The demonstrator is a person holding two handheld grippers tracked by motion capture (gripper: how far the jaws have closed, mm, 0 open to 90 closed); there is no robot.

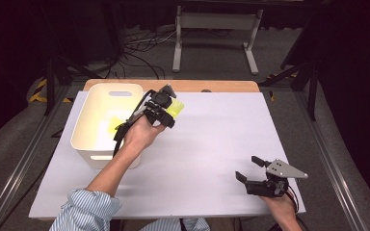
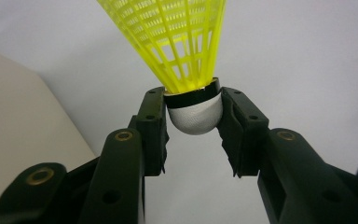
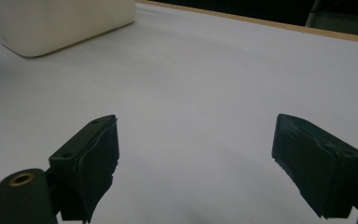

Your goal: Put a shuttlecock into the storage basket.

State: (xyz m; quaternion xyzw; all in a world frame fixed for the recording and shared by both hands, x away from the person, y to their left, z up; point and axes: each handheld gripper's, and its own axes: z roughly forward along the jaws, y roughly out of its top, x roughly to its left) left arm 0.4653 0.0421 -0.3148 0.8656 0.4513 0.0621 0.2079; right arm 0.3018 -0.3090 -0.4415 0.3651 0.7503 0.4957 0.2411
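A yellow shuttlecock (image 2: 182, 46) with a white cork head and a black band is clamped by its head between the jaws of my left gripper (image 2: 193, 112). In the high view the left gripper (image 1: 166, 103) hovers just right of the white bin (image 1: 89, 144), with the shuttlecock (image 1: 175, 108) sticking out to the right. A second yellow shuttlecock (image 1: 114, 126) lies inside the bin. My right gripper (image 1: 248, 168) rests low at the front right of the table; in its own view the right gripper (image 3: 196, 163) stands wide open over bare white surface.
The white table sheet (image 1: 212, 139) lies on a wooden top whose far edge (image 1: 183, 85) shows. Cables and a white stand (image 1: 217, 33) sit on the floor behind. The bin's corner (image 3: 60, 23) shows far off in the right gripper view.
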